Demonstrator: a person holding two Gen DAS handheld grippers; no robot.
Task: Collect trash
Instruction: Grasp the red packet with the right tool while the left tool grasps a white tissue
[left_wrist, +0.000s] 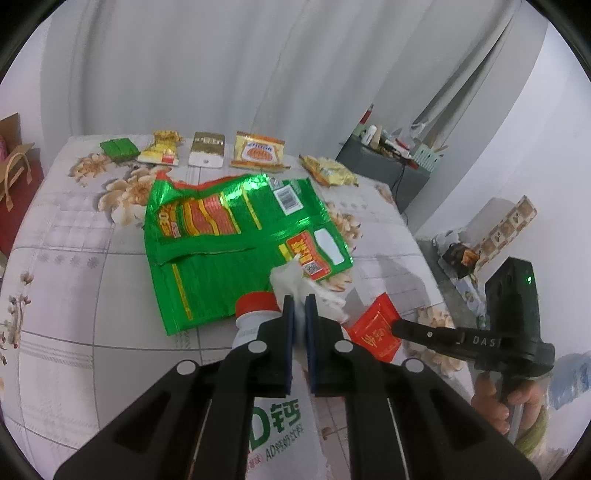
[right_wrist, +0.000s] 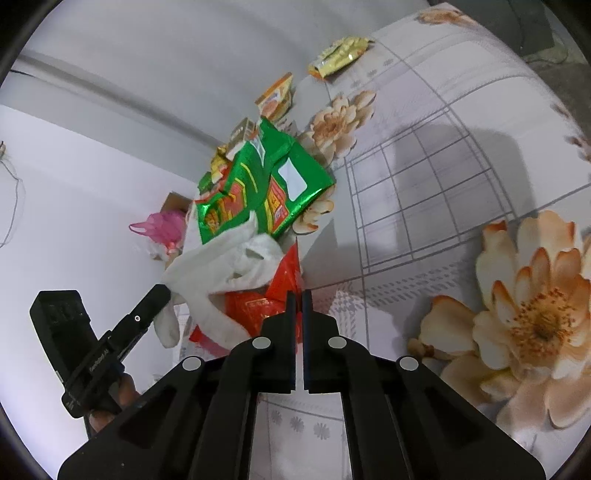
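My left gripper (left_wrist: 300, 300) is shut on a crumpled white tissue (left_wrist: 295, 280) and holds it above a white bottle with a red cap (left_wrist: 255, 308). A big green foil bag (left_wrist: 229, 240) lies on the flowered tablecloth (left_wrist: 74, 277) just behind. My right gripper (right_wrist: 298, 295) is shut on the edge of a red packet (right_wrist: 258, 306); it also shows in the left wrist view (left_wrist: 397, 326) at the red packet (left_wrist: 375, 328). The tissue (right_wrist: 229, 266) and the green bag (right_wrist: 258, 192) also show in the right wrist view.
Several snack wrappers lie in a row at the table's far edge: a green one (left_wrist: 119, 149), two yellow ones (left_wrist: 162, 149), an orange one (left_wrist: 258, 151), a gold one (left_wrist: 328, 171). A cluttered grey cabinet (left_wrist: 384, 162) stands beyond the right corner. A pink bag (right_wrist: 162, 225) lies off the table.
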